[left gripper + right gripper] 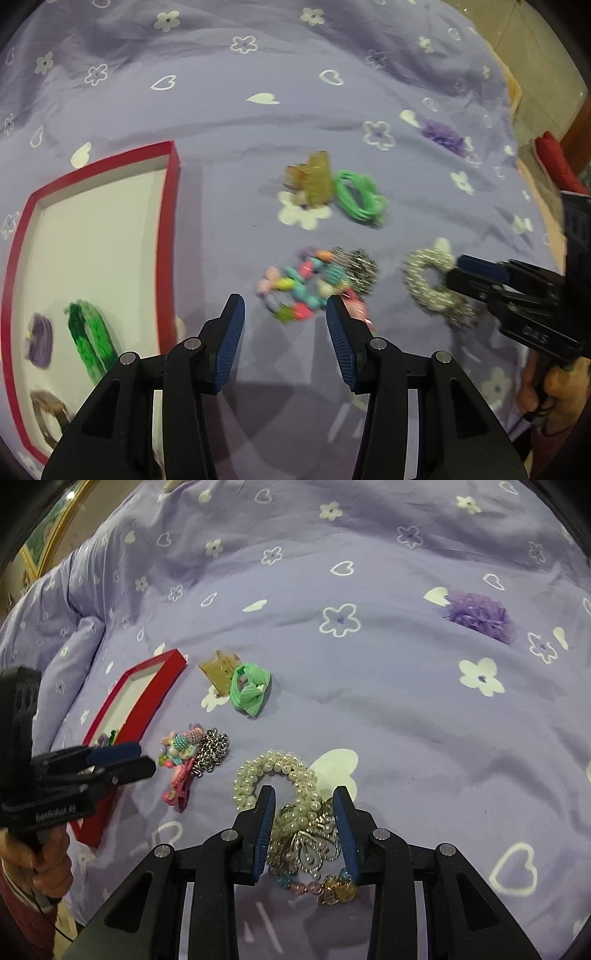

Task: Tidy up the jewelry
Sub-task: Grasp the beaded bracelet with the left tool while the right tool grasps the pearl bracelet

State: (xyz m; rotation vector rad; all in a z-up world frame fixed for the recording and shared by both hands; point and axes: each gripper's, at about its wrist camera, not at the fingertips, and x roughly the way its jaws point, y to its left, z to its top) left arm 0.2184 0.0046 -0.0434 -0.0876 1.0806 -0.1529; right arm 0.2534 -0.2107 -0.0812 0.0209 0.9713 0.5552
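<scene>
A purple flowered bedspread [406, 709] holds scattered jewelry, with a red box [171, 206] at its left whose long axis runs away from the viewer. The right gripper [304, 827] has its fingers part-open around a pearl bracelet [273, 775] tangled with a silver brooch [310, 845]; a firm grip cannot be told. The left gripper [284, 339] hangs with fingers apart and empty, just short of a colourful bead bracelet [295, 284].
</scene>
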